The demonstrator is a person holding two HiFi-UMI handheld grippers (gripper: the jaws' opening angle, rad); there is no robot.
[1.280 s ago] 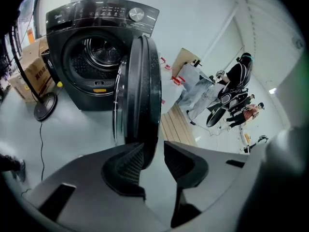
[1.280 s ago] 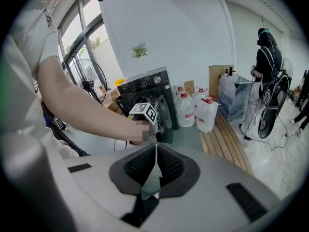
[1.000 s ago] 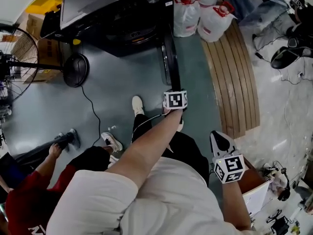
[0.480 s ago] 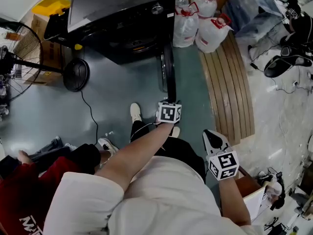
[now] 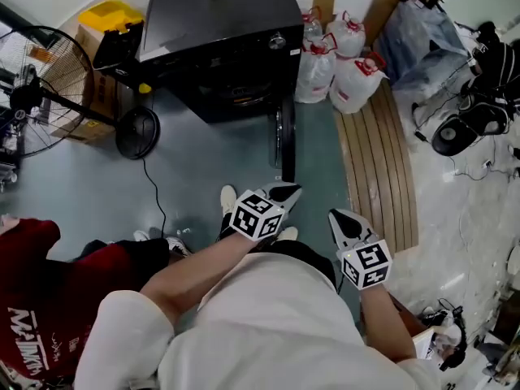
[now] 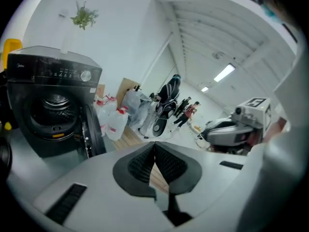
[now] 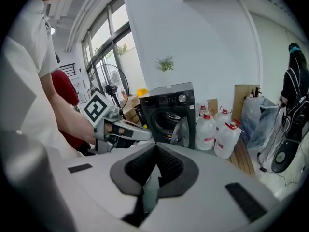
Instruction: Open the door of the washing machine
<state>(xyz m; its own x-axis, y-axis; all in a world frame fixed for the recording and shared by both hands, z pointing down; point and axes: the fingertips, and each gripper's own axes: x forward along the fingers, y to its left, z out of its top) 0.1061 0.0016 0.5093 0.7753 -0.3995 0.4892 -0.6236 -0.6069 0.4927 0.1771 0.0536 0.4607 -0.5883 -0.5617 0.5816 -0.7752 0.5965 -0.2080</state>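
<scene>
The open door (image 5: 281, 140) stands edge-on, near and ahead of the left tongs (image 5: 286, 192), which have just closed on nothing; the right tongs (image 5: 344, 220), shut and empty, sit farther off.

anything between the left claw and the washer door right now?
Nothing visible. The left claw, whose jaws have just closed with nothing between them, hangs short of the door, which stands swung open from the washing machine. Only bare floor lies between them; the water jugs sit off to one side.
</scene>
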